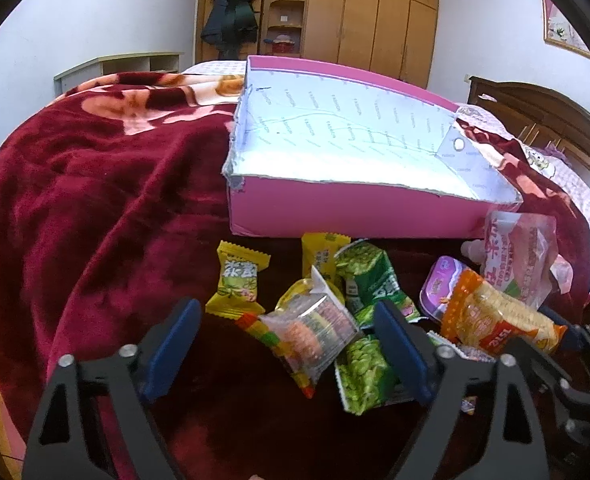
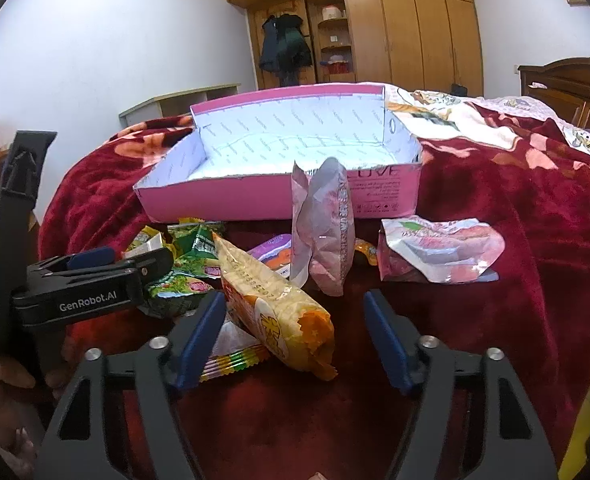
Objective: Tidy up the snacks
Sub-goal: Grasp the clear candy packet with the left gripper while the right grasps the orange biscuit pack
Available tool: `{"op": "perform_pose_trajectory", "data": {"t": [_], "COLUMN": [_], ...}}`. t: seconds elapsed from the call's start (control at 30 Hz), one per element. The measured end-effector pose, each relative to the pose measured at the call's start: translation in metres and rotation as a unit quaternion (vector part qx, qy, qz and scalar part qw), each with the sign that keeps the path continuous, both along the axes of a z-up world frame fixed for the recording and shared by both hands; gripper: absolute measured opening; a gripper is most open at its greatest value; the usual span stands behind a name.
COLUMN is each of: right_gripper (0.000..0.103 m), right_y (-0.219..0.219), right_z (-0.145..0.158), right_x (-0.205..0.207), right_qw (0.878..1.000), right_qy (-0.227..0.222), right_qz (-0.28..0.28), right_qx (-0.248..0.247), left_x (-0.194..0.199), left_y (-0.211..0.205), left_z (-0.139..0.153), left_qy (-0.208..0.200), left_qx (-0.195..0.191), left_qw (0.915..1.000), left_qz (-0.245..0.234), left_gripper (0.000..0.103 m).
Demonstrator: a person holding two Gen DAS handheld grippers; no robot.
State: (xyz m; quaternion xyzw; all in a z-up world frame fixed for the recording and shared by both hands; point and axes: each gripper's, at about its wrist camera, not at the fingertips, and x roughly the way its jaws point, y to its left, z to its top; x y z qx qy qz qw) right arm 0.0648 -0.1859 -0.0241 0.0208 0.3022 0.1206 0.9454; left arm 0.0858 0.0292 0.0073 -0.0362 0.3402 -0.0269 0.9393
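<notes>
The left tool [image 1: 283, 344] is held apart around a clear packet [image 1: 311, 330], the right tool [image 2: 295, 336] apart around an orange packet [image 2: 279, 312]. Both packets are seen before the pink box [image 2: 215, 200] on the bed [image 1: 95, 208].

Box mouth: the pink box [image 2: 255, 196] stands open on top, white floor bare, low front wall the only lip to clear.
Straight ahead, right side: an upright pink pouch [image 2: 327, 232] stands before that front wall, blocking the direct line.
Right flank: crumpled pink bag [image 2: 439, 252] lies near the box corner; beyond it open red blanket [image 2: 515, 300].
Centre pile: cracker pack [image 2: 275, 304], green pea packets [image 1: 369, 280] and clear wafer pack [image 1: 315, 328] crowd together, touching.
Left flank: wide bare blanket beside the yellow candy [image 1: 237, 284].
Crowding: left gripper [image 2: 95, 276] sits close beside the right gripper [image 2: 295, 332].
</notes>
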Motion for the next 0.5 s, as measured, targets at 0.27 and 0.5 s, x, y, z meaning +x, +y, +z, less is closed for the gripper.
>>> {"op": "perform_pose_trajectory", "data": {"t": [0.27,0.5], "right_gripper": [0.060,0.058], "right_y": [0.001,0.005], "right_z": [-0.004,-0.007], "right_x": [0.001,0.005], "right_qw": [1.000,1.000], "right_qy": [0.006,0.009], "right_qz": [0.002,0.008], "right_qx": [0.012,0.013], "left_x": [-0.010,-0.008], "left_y": [0.010,0.017], "left_z": [0.001,-0.007], "left_qy": [0.002,0.013], "left_qx": [-0.037,-0.039], "left_qw": [0.9993,0.9991], "left_qz": [-0.003,0.002], "left_gripper": [0.054,0.055]}}
